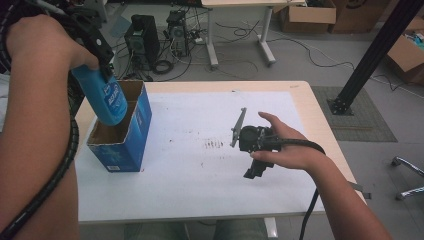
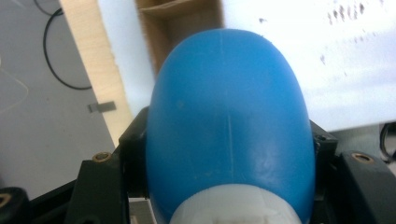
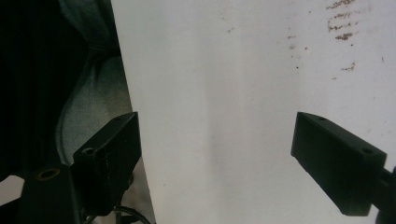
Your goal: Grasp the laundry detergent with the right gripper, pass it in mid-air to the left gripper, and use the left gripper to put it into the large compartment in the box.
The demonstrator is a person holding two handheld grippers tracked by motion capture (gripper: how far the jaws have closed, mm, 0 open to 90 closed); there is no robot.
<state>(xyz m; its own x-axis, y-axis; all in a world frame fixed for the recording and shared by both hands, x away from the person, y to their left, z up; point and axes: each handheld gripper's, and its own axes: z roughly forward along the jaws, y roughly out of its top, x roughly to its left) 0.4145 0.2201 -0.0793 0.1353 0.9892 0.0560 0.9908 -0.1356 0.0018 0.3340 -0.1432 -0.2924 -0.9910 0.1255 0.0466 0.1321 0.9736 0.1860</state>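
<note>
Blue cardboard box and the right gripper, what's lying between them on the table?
Nothing but bare white sheet with small brown stains, in the high view.

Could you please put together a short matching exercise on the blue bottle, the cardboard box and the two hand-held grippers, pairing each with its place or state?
Things
1. blue bottle
2. cardboard box
3. left hand-held gripper
4. right hand-held gripper

Places or states
A. standing open-topped at the left side of the white table
B. jaws apart with nothing between them, over the table surface
C. held in the air above the open box
D. shut on the bottle, near its white cap end

Pairs: 1-C, 2-A, 3-D, 4-B
</note>
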